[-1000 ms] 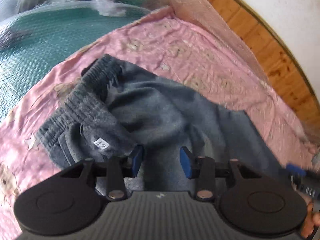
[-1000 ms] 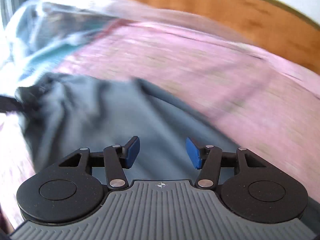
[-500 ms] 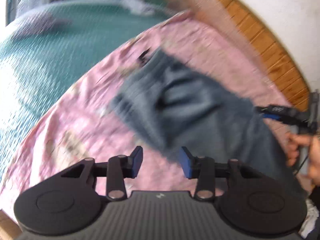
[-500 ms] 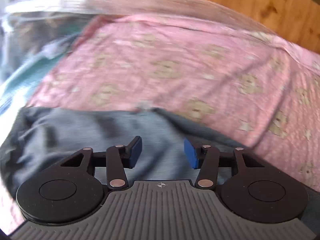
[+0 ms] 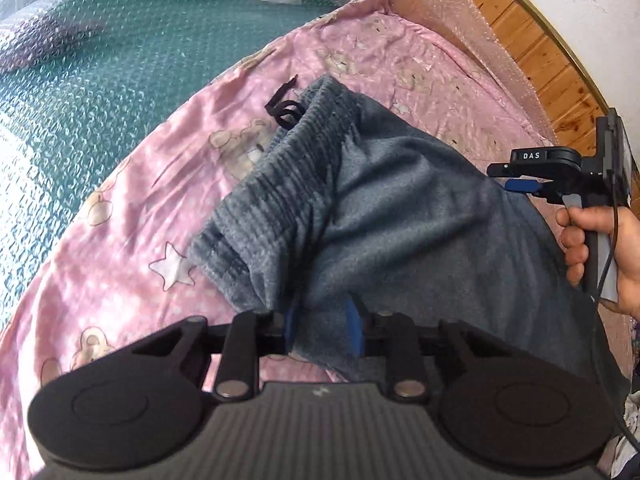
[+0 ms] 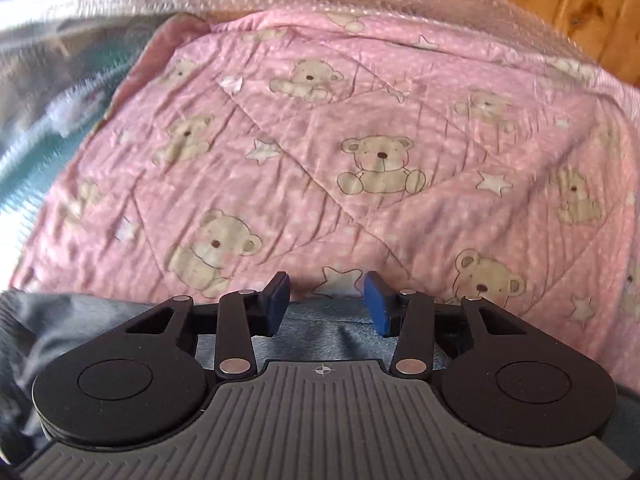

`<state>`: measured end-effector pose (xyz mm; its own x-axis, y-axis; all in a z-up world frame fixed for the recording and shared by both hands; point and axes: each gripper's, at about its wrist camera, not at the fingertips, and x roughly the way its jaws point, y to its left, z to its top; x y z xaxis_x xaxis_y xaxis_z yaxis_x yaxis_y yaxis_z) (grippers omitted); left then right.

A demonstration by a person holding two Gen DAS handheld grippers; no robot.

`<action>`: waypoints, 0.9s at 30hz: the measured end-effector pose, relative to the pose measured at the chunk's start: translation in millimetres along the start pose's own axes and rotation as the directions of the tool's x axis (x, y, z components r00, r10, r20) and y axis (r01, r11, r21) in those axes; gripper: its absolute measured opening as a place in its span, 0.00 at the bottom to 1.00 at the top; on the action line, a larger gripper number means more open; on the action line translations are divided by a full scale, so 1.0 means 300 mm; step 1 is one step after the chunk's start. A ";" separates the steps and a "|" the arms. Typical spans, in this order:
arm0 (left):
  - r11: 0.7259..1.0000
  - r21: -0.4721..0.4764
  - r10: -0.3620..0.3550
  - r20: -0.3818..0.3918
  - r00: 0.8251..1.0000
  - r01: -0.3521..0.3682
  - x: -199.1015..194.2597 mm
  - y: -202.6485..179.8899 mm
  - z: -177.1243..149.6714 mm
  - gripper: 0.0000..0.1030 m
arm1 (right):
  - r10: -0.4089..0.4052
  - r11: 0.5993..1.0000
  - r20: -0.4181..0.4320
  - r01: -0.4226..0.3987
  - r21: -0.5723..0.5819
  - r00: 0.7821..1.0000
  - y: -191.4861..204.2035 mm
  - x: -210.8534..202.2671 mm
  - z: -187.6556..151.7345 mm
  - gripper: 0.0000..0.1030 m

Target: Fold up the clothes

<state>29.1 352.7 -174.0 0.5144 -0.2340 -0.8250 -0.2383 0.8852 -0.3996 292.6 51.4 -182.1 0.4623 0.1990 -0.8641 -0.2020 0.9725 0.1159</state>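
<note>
Grey fleece drawstring trousers (image 5: 400, 216), on pink bear-print quilt (image 6: 360, 140): left gripper (image 5: 324, 330) jaws partly closed around a fabric fold, right gripper (image 6: 326, 300) jaws agape, empty, hem beneath; keep cloth taut, edges matched, when folding.

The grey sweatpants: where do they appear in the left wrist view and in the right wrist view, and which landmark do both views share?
Left wrist view: the grey sweatpants fill the centre and right, with the ribbed waistband toward upper left.
Right wrist view: the sweatpants show only along the bottom edge, mostly behind the gripper body.
Shared landmark: the pink teddy-bear quilt under them, also seen at.
</note>
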 end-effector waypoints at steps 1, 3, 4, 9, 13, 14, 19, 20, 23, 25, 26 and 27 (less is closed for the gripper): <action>1.000 0.005 -0.021 0.014 1.000 0.021 -0.025 -0.020 0.018 0.32 | 0.031 0.999 0.020 -0.032 0.003 0.999 0.009 -0.047 -0.013 0.44; 0.998 0.027 -0.064 0.047 0.997 0.063 -0.060 -0.067 0.070 0.39 | 0.095 0.995 0.048 -0.094 -0.020 0.994 0.045 -0.138 -0.066 0.48; 0.996 0.045 -0.086 0.067 0.994 0.083 -0.068 -0.094 0.104 0.43 | 0.127 0.991 0.052 -0.125 -0.044 0.990 0.073 -0.179 -0.105 0.51; 0.998 0.069 0.004 0.055 0.998 -0.008 0.149 -0.127 0.280 0.43 | 0.167 0.953 -0.031 -0.170 -0.252 0.985 0.245 -0.205 -0.329 0.51; 0.999 -0.019 0.025 -0.018 1.000 -0.025 0.245 -0.015 0.330 0.07 | 0.136 0.900 -0.015 -0.130 -0.416 0.991 0.253 -0.226 -0.498 0.57; 0.999 -0.040 0.011 -0.026 1.000 -0.012 0.228 -0.001 0.328 0.07 | 0.149 0.902 -0.008 -0.140 -0.410 0.989 0.229 -0.252 -0.488 0.56; 1.000 0.017 -0.020 -0.016 1.000 0.021 0.111 -0.055 0.250 0.42 | 0.011 0.975 0.141 0.020 -0.221 0.990 -0.023 -0.362 -0.364 0.55; 0.999 0.047 -0.014 -0.026 1.000 0.015 0.102 -0.071 0.223 0.42 | -0.042 0.985 0.145 0.065 -0.161 0.989 -0.093 -0.349 -0.344 0.54; 0.993 0.109 0.047 -0.060 0.997 -0.041 0.106 -0.082 0.142 0.41 | -0.162 0.987 0.053 0.162 0.009 0.985 -0.301 -0.208 -0.309 0.48; 0.993 0.102 0.075 -0.073 0.995 -0.067 0.116 -0.051 0.111 0.28 | -0.140 0.985 0.085 0.130 0.109 0.986 -0.416 -0.171 -0.288 0.61; 0.993 0.100 0.077 -0.072 0.994 -0.070 0.113 -0.037 0.103 0.25 | -0.132 0.982 0.109 0.115 0.149 0.985 -0.461 -0.166 -0.273 0.61; 0.993 0.098 0.080 -0.070 0.994 -0.073 0.110 -0.024 0.095 0.24 | -0.136 0.980 0.111 0.117 0.161 0.985 -0.471 -0.175 -0.288 0.61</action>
<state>71.3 350.0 -187.1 0.4344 -0.1903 -0.8804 -0.1932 0.9350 -0.2974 222.2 -107.1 -195.4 0.5782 0.0771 -0.8122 -0.0050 0.9958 0.0909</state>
